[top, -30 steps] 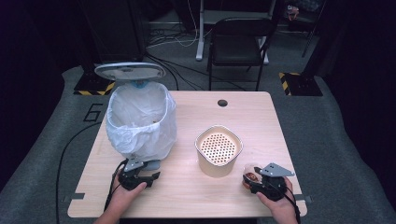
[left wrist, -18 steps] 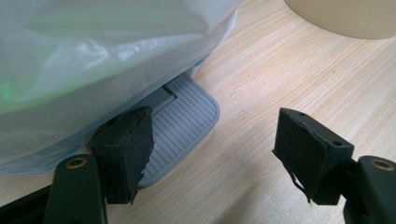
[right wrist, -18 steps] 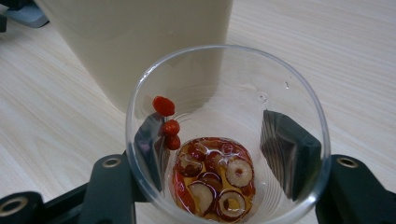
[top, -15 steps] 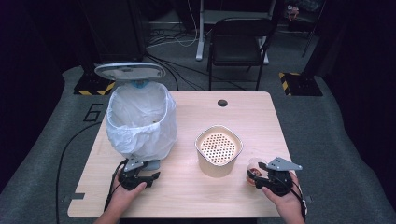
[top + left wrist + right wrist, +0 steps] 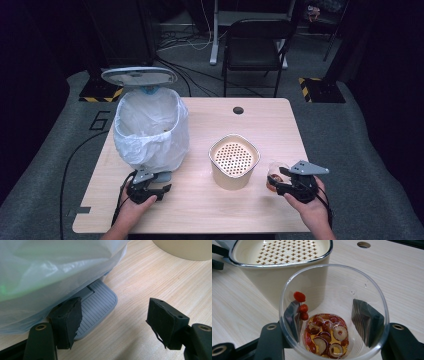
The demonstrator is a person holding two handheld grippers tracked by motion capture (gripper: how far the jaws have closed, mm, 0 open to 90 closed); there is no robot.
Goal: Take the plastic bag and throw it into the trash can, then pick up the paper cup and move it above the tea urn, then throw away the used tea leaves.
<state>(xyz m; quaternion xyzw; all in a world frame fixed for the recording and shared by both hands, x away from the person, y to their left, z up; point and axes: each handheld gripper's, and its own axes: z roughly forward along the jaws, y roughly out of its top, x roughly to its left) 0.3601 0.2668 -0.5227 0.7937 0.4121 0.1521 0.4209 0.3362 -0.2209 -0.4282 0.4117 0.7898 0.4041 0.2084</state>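
High view overhead; tool views close, low.

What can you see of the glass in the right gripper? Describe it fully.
The glass is a clear, round-rimmed tumbler, upright or nearly so, clamped between the right gripper's black jaws. At its bottom lie red and white fruit slices in amber liquid; three red berries cling to its inner wall. It sits beside the cream strainer pot.

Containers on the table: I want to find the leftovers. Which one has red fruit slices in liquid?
The clear glass held between the right gripper fingers; the cream strainer pot beside it looks empty.
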